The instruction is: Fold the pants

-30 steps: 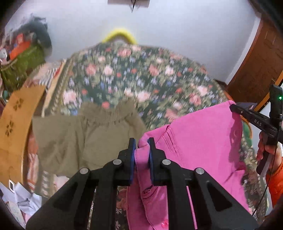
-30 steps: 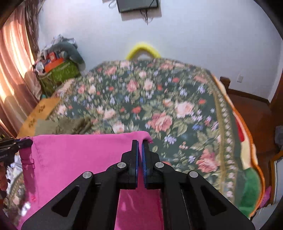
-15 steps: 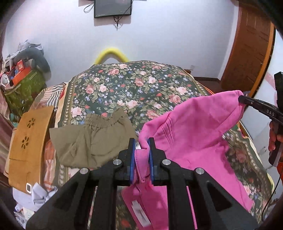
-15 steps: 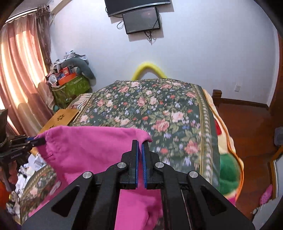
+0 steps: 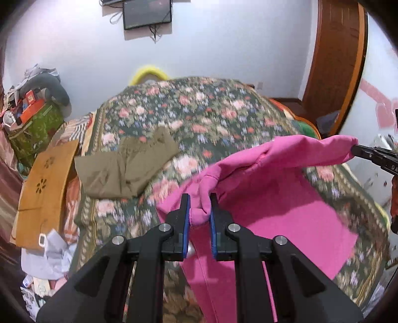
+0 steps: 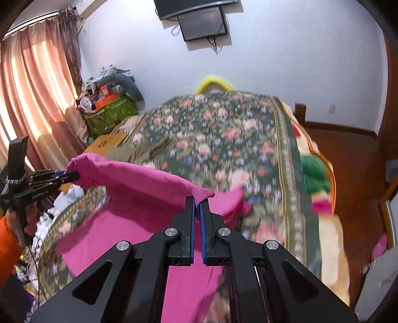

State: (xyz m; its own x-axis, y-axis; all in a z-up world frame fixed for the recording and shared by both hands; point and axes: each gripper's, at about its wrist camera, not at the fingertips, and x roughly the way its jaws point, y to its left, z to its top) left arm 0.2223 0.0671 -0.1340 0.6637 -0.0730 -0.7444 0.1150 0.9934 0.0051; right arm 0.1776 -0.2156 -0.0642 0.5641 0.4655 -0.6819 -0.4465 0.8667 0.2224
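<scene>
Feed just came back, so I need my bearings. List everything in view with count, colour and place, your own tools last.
pink pants: one, held up over the bed's near end, lower part draped on it
olive garment: one, flat on the bed's left side
floral bedspread: one, dark green with pink flowers, covers the bed
wall screen: one, black, on the far wall
curtain: one, pinkish, left window
green bag: one, piled with clutter, far left corner
left tool: shut on a bunched pants edge
right tool: shut on the other corner
</scene>
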